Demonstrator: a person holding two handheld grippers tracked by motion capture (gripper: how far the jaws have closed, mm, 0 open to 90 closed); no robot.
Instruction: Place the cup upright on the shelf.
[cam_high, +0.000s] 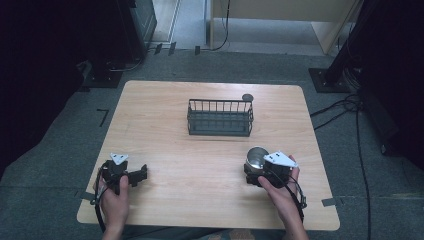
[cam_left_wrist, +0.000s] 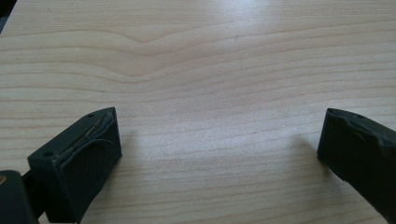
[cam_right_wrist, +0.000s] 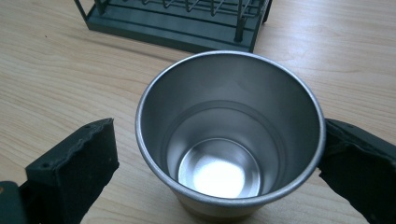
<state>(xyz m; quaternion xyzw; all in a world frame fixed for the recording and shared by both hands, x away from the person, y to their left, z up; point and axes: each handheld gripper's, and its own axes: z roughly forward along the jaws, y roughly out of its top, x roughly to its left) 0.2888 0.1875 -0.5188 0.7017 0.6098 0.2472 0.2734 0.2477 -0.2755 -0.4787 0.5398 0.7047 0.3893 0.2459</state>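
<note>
- Two hand-held grippers work at a pale wooden bench (cam_high: 200, 165), each held by one of a person's hands coming in from the near edge.
- At left, the left hand-held gripper (cam_high: 142, 173) sits low over the near left part of the bench, its jaws turned toward the middle; in the left gripper view its jaws stand wide apart over bare wood grain, with nothing between them.
- A dark wire basket (cam_high: 220, 118) stands at centre toward the far side of the bench, upright, well apart from both grippers, with a small round dark object (cam_high: 247, 97) just behind its far right corner.
- At right, a steel cup (cam_high: 256, 157) stands upright on the near right part of the bench, mouth open to the ceiling, nearer than the basket.
- The right hand-held gripper (cam_high: 255, 170) straddles that cup; in the right gripper view the left jaw stands clear of the cup's wall and the right jaw sits just beside or against its rim, so the jaws are apart and not yet clamped.
</note>
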